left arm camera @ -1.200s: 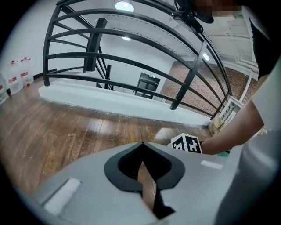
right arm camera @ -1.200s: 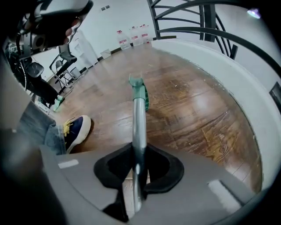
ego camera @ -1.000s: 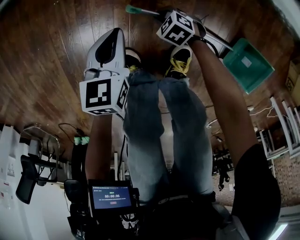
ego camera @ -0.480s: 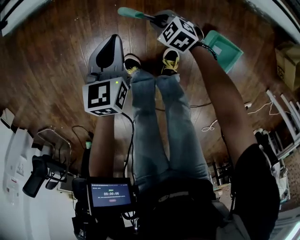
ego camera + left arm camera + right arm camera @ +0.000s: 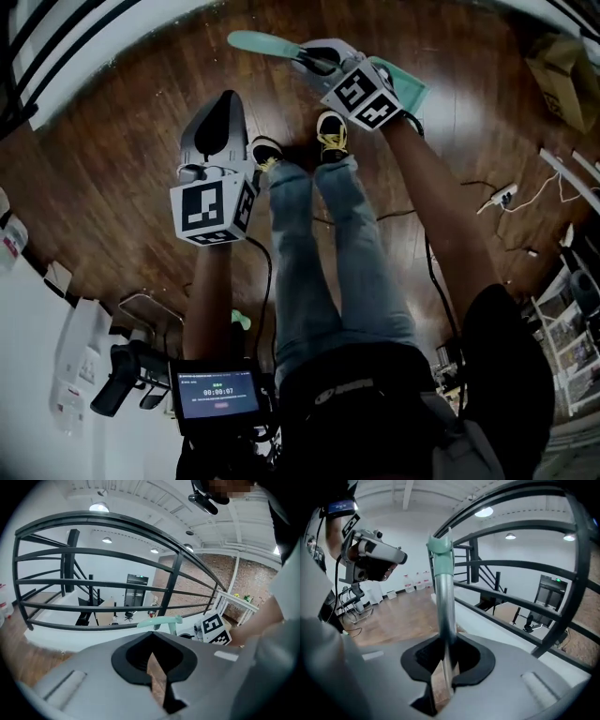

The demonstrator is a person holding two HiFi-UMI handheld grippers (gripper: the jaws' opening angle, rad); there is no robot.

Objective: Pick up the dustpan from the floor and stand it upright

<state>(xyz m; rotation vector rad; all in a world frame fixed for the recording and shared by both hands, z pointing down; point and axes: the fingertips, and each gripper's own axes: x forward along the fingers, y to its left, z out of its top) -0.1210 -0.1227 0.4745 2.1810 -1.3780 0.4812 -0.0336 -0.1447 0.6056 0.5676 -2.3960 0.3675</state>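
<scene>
The teal dustpan [image 5: 411, 92] hangs above the wooden floor, its pan partly hidden behind my right gripper's marker cube. Its metal handle ends in a teal grip [image 5: 255, 41] that points up and to the left. My right gripper [image 5: 323, 58] is shut on that handle. In the right gripper view the handle [image 5: 444, 597] runs up from between the black pads [image 5: 461, 679]. My left gripper [image 5: 223, 105] hovers left of the person's shoes. Its jaws stand a narrow gap apart with nothing between them. The grip end [image 5: 161, 620] also shows beyond the left gripper [image 5: 157, 677].
The person's legs and yellow-laced shoes [image 5: 330, 131] stand between the grippers. A black railing [image 5: 56, 47] curves along the upper left. Cables [image 5: 506, 199] lie on the floor at right, a cardboard box [image 5: 562, 58] at top right. A small screen [image 5: 217, 392] sits at the bottom.
Both grippers have risen away from the floor. The dustpan has come up off the floor in the right gripper, its pan swinging in toward the shoes. More floor and the railing show.
</scene>
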